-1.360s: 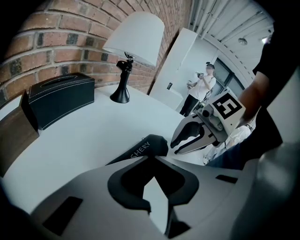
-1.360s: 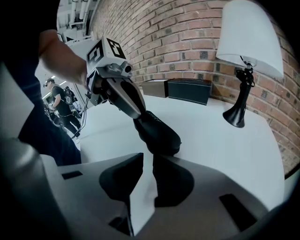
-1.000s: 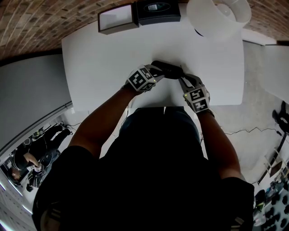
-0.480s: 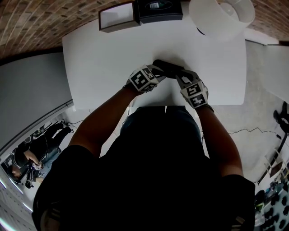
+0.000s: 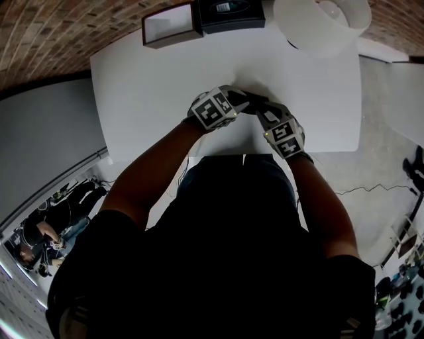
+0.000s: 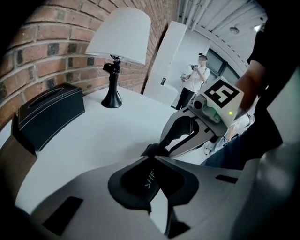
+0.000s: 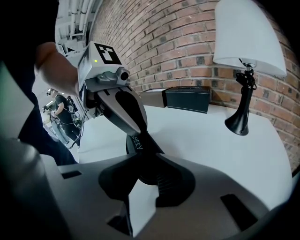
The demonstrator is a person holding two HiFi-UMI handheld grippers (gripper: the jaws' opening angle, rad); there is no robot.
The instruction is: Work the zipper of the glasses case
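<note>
Step in hand: working the zipper. I have both grippers on the glasses case, and I judge the pull is mid-run rather than finished, though no view shows how far the zipper has gone.
Glasses case: black, near the middle of the white table, between my 2 grippers and well apart from the lamp and the black box at the far edge.
Left gripper: jaws all but together, nipping a small dark bit at the case's end. I take it for the zipper pull, but can't make it out plainly.
Right gripper: jaws a little apart and pressed on the case's body, bracing it.
Next move: keep the right grip firm so the case can't slide or twist, and draw the left gripper along the line of the zipper, following the curve at the corner.
Risk: with so thin a hold, the left jaws could slip off if I pull at an angle.
</note>
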